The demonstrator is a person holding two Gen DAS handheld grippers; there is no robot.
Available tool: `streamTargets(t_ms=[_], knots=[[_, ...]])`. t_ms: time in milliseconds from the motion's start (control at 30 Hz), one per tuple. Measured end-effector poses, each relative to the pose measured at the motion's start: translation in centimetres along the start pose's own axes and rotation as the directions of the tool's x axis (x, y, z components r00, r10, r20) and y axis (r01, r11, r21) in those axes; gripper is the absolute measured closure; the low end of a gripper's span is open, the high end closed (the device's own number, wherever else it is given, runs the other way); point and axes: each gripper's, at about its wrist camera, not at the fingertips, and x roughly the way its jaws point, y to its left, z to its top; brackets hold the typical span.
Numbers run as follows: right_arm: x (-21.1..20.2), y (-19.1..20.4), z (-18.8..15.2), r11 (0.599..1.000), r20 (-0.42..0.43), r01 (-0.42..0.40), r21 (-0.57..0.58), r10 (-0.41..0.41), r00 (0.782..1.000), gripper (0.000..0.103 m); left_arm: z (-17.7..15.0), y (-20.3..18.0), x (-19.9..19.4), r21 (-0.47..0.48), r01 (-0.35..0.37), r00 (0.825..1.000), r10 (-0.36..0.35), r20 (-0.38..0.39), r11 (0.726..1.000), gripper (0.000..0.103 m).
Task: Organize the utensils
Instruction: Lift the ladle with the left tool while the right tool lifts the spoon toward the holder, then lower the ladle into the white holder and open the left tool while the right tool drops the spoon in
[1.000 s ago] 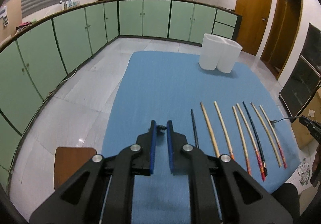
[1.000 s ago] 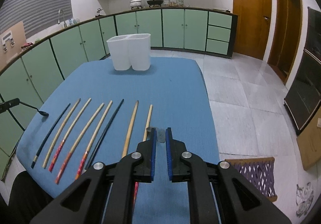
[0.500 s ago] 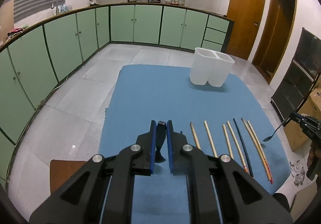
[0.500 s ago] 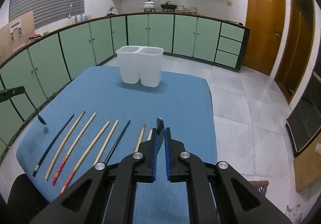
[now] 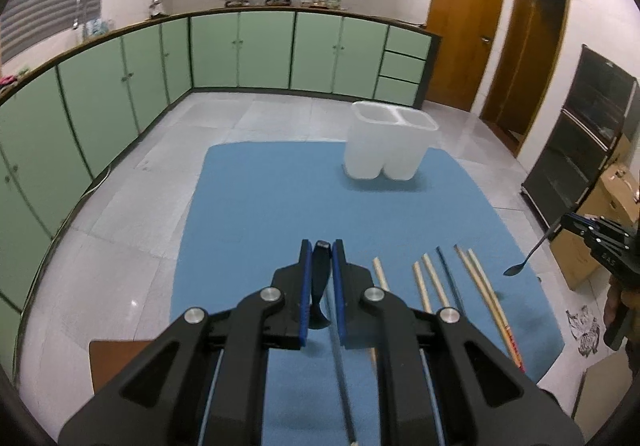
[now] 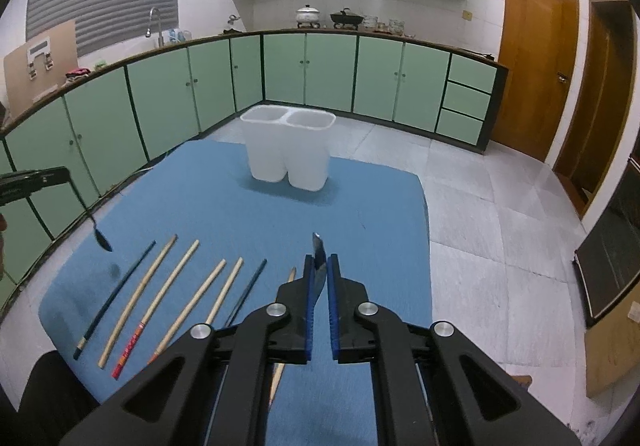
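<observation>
Now both spoons should go up and over to the white plastic two-part holder [image 5: 390,144], handle up, bowl down, slow. Left gripper [image 5: 321,278] is pinched tight on a thin black spoon [image 5: 320,286], handle between blue pads. Right gripper [image 6: 320,286] squeezes a dark metal spoon [image 6: 318,266], tip poking out. Wooden chopsticks [image 6: 188,286] lie below on the blue mat [image 6: 240,206].

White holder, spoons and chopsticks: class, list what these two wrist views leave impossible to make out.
- White holder interior: both views; its own walls hide the compartment bottoms.
- Spoon in the left gripper: left wrist view; its bowl end is hidden behind the gripper's body.
- Chopsticks, near ends: left wrist view; the gripper's body covers them.
- Small items on the worktop: both views; too small to identify.
</observation>
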Motion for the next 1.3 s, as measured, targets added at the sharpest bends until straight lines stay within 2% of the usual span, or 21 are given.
streamTargets(t_ms=[133, 333, 533, 700, 833, 967, 1067, 1167, 1200, 1300], knots=[[-0.1, 0.3, 2.7, 0.999, 0.024, -0.012, -0.042, 0.013, 1.0, 0.097, 3.2, -1.3, 0.9, 0.024, 0.03, 0.999, -0.03, 0.019, 0.999, 0.094], [1.3, 0.9, 8.3, 0.995, 0.055, -0.041, -0.088, 0.045, 0.997, 0.097, 10.8, -3.9, 3.1, 0.057, 0.081, 0.994, -0.085, 0.074, 0.995, 0.094], [4.7, 1.0, 16.2, 0.993, 0.086, -0.07, -0.097, 0.079, 0.993, 0.097, 18.3, -6.8, 6.4, 0.076, 0.104, 0.986, -0.112, 0.12, 0.992, 0.094], [8.6, 0.5, 21.2, 0.994, 0.104, -0.058, -0.097, 0.068, 0.992, 0.097, 22.6, -8.1, 10.6, 0.082, 0.094, 0.985, -0.105, 0.137, 0.992, 0.094], [13.2, 0.1, 22.7, 0.995, 0.074, -0.051, -0.09, 0.058, 0.996, 0.098, 23.5, -8.4, 14.8, 0.081, 0.082, 0.99, -0.09, 0.111, 0.993, 0.094], [17.3, -0.3, 21.4, 0.995, 0.022, -0.054, -0.082, 0.056, 0.998, 0.098, 22.4, -8.3, 19.3, 0.069, 0.09, 0.994, -0.094, 0.054, 0.994, 0.094], [19.4, -0.4, 19.6, 0.995, -0.015, -0.071, -0.072, 0.07, 0.997, 0.098, 21.2, -7.5, 21.2, 0.058, 0.092, 0.995, -0.093, 0.022, 0.994, 0.092], [19.4, -0.6, 18.8, 0.995, -0.012, -0.078, -0.063, 0.077, 0.997, 0.098, 19.8, -7.0, 21.6, 0.052, 0.08, 0.996, -0.082, 0.023, 0.995, 0.066], [18.9, -0.7, 18.7, 0.995, -0.002, -0.078, -0.065, 0.078, 0.997, 0.098, 19.6, -6.7, 21.4, 0.056, 0.072, 0.997, -0.074, 0.03, 0.996, 0.061], [16.9, -1.1, 19.1, 0.995, 0.035, -0.081, -0.058, 0.083, 0.996, 0.098, 19.7, -6.2, 20.6, 0.051, 0.067, 0.997, -0.069, 0.04, 0.996, 0.057]])
